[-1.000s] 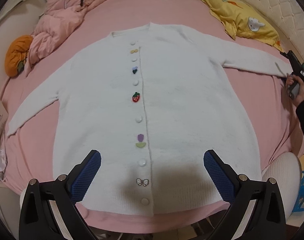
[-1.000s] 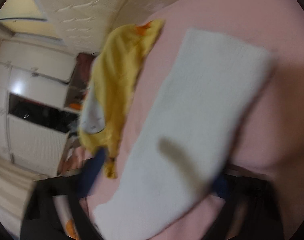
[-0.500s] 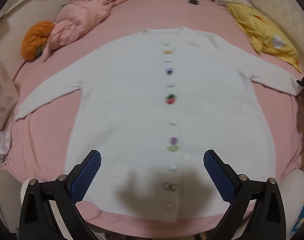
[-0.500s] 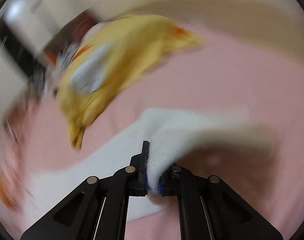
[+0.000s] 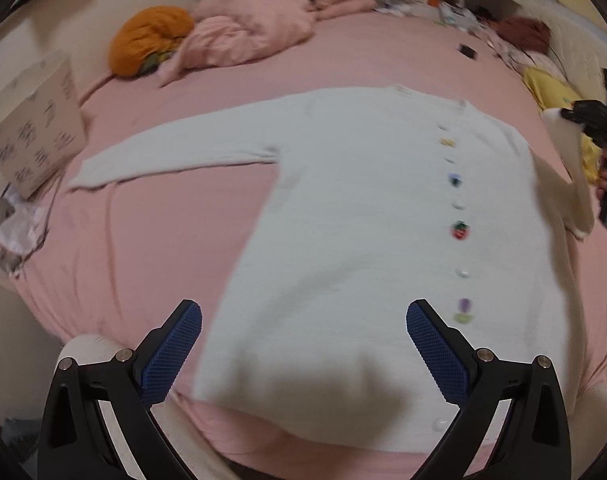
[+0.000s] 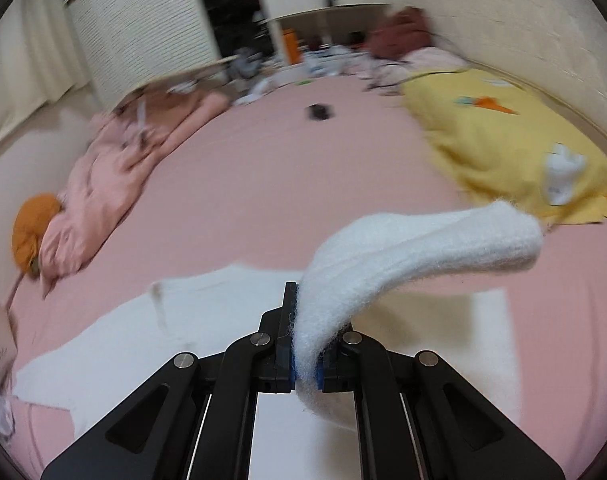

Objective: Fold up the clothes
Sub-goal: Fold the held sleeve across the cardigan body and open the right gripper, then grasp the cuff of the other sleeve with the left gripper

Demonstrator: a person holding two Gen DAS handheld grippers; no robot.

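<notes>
Right gripper [image 6: 304, 376] clamped on the lifted sleeve [image 6: 415, 248] of a white fuzzy knit cardigan [image 5: 383, 248].
Most of the cardigan lies flat on the pink-sheeted bed [image 5: 151, 240], its other sleeve stretched out sideways. Left gripper [image 5: 303, 344] hovers over the hem, jaws wide apart and empty. Yellow blanket [image 6: 503, 144] lies beyond the raised sleeve.

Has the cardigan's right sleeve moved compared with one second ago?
Yes. The sleeve, clamped in the right gripper, is lifted off the pink bed, toward the cardigan body.
</notes>
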